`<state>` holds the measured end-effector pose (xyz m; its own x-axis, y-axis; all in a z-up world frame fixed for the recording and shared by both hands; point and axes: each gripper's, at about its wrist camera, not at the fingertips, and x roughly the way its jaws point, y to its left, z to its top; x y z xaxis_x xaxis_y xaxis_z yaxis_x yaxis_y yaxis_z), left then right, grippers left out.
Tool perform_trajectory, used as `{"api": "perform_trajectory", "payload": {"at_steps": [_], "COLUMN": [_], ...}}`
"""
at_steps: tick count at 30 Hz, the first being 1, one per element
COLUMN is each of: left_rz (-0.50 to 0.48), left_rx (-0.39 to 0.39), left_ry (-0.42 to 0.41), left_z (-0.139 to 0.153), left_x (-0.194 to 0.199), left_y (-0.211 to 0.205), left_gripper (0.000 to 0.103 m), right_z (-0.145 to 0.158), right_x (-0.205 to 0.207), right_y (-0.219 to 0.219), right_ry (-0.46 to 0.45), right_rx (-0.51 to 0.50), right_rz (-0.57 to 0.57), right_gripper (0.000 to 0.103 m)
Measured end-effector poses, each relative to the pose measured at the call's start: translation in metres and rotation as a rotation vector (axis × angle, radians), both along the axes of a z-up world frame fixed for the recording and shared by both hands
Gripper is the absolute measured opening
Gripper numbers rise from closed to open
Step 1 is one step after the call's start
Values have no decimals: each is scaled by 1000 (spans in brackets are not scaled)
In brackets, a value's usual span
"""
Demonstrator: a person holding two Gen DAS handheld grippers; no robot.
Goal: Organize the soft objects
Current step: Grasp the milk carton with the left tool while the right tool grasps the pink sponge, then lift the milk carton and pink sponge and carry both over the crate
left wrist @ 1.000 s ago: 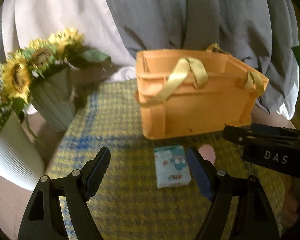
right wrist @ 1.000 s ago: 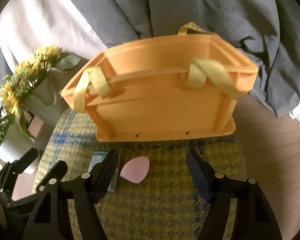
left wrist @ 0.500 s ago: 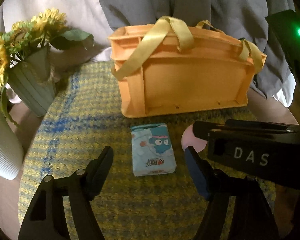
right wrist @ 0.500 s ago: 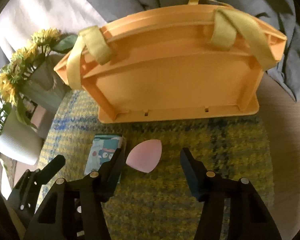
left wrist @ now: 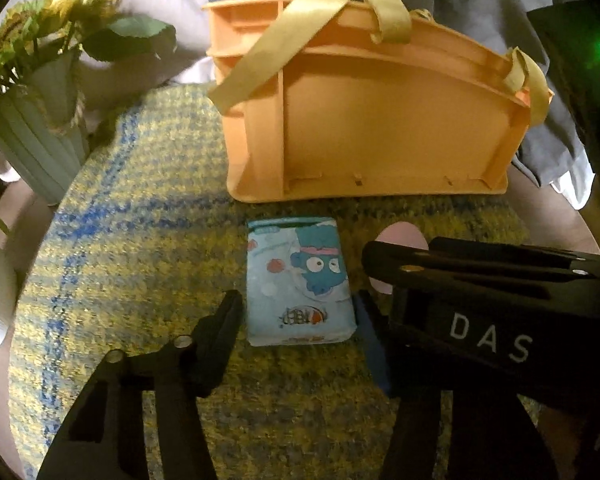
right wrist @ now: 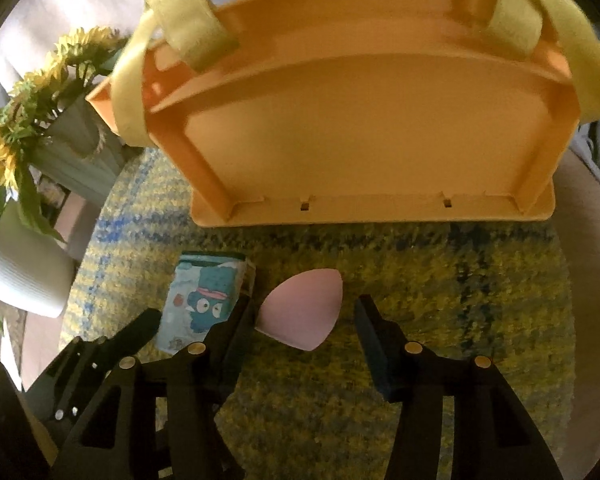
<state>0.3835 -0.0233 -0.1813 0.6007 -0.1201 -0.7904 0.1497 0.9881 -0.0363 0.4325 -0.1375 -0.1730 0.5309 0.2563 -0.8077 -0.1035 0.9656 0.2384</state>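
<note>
While both sets of jaws have just been closing, nothing is gripped yet. The left gripper (left wrist: 298,334) is narrowed around the tissue pack (left wrist: 300,280), pads just beside its sides; the right gripper (right wrist: 306,320) stands half open around the pink sponge (right wrist: 302,308). The neighbouring grippers could collide. Both soft items lie at six o'clock of the orange basket (right wrist: 364,148).

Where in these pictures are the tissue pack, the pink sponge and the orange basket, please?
tissue pack (left wrist: 300,280), left wrist view, on its printed top face.
pink sponge (right wrist: 302,312), right wrist view, on its flat upper face.
orange basket (right wrist: 372,136), right wrist view, on its near side wall.
</note>
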Motion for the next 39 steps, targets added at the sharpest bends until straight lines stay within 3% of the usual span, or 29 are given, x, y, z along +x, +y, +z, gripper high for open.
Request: {"api": "perform_trajectory", "payload": {"at_steps": [4,6,11,20,34,39], "left_rz": [2,2,6,5,19,5], "left_rx": [-10,-17,-23,-30,-83,-62], "left_ry": [4,3,-6,-45,-141,-217], "left_z": [-2,-2,-2,11,70,99], "left_x": [0,1,0,-10,-40,-54], "left_y": [2,4,7,6,21,18], "left_gripper": [52,51,51,51,51,51], "right_z": [-4,-6,-3,23,70,91], "right_x": [1,2,0,-12,-47,-65], "right_y": [2,4,4,-11,-26,-28], "right_ry": [9,12,-1,-99,-216,-275], "right_rx": [9,21,21,-70,-101,-107], "right_rz": [12,23,25,-17,-43,-45], "right_gripper": [52,45,42,42,42,42]}}
